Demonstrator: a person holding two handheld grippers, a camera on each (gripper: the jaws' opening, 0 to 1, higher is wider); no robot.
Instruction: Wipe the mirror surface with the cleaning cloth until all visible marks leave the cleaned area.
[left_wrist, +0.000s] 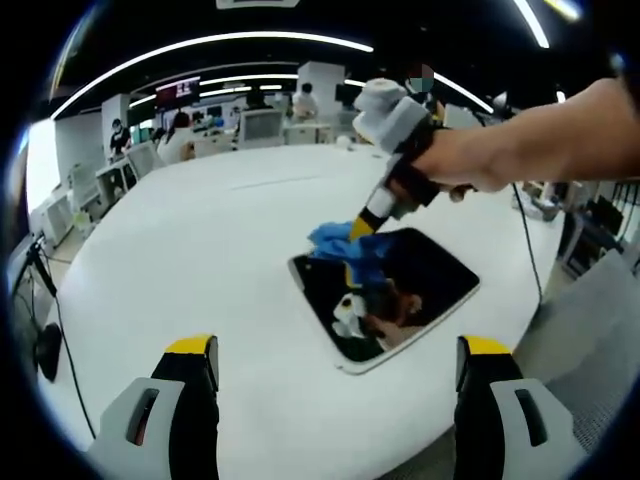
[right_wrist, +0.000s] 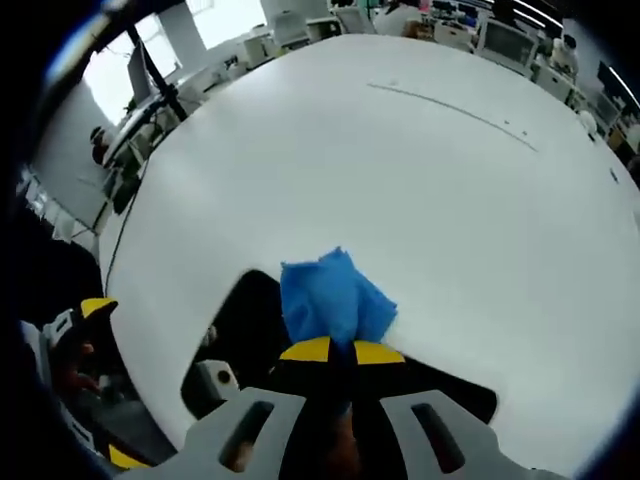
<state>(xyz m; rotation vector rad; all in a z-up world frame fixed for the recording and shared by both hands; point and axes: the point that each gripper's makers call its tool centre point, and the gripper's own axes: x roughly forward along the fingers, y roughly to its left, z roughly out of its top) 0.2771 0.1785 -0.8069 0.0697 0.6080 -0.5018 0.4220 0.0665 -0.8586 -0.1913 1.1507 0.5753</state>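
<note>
1. Open-plan office behind, desks and monitors under strip lights; work happened on a big white round table (left_wrist: 200, 250).
2. Mirror (left_wrist: 400, 290) lay flat on the table near its edge: dark rounded rectangle with a pale rim, reflecting the gripper and cloth above it.
3. Right gripper (left_wrist: 362, 225) came into the left gripper view from the right, held in a person's hand (left_wrist: 470, 160), angled down onto the mirror's far corner.
4. Its jaws were clamped tight on the blue cleaning cloth (right_wrist: 335, 295); in the right gripper view the yellow tips met with the cloth bunched out ahead of them.
5. Cloth sat across the mirror's far edge, part on glass, part over the rim onto the table.
6. Left gripper (left_wrist: 335, 365) hung back over the table on the near side of the mirror, jaws spread wide, nothing between them.
7. Can't tell whether marks were left on the glass; reflections hid any smudges.
8. Risks, as I judged them:
   - Cloth was wadded, so contact patch was small; passes could leave streaks or skip areas.
   - Mirror wasn't held. A hard push could slide it toward the table edge.
   - Pressing too steeply could put the hard jaw tips on the glass and scratch it.
   - Grip was near the cloth's end; drag might pull it free.
</note>
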